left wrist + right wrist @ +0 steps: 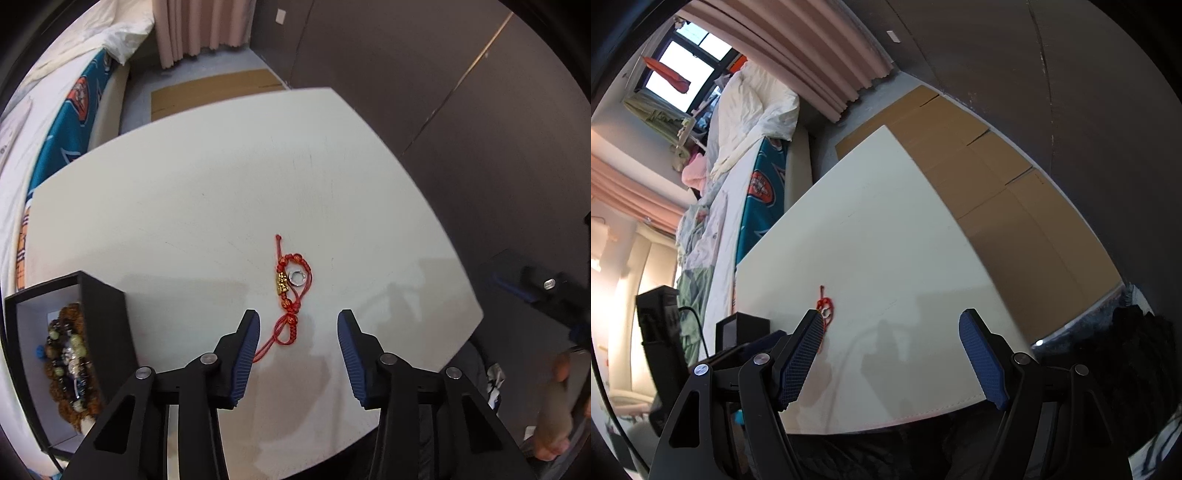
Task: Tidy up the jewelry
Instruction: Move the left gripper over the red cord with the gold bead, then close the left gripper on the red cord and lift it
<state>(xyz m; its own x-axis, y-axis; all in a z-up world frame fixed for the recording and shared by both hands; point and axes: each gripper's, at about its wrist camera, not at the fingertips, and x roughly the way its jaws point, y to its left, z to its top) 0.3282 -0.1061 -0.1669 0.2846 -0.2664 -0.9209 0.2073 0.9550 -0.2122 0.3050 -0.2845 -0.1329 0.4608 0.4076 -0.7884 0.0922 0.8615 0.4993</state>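
Left wrist: both tongs (298,332) (892,332) wide open, nothing held. Cord bracelet (286,291) judged light, limp; best pinched at gold bead (280,283). Ring (296,278) slippery.

Your left wrist camera looks steeply down from close above the white rectangular table (229,184), red braided cord bracelet (286,291) just ahead. Your right one sits lower, facing across that table (886,229), sharing the bracelet (826,308).

red bracelet (825,314): lower part hidden behind right gripper (890,341) finger | black box (70,354): near end cut off
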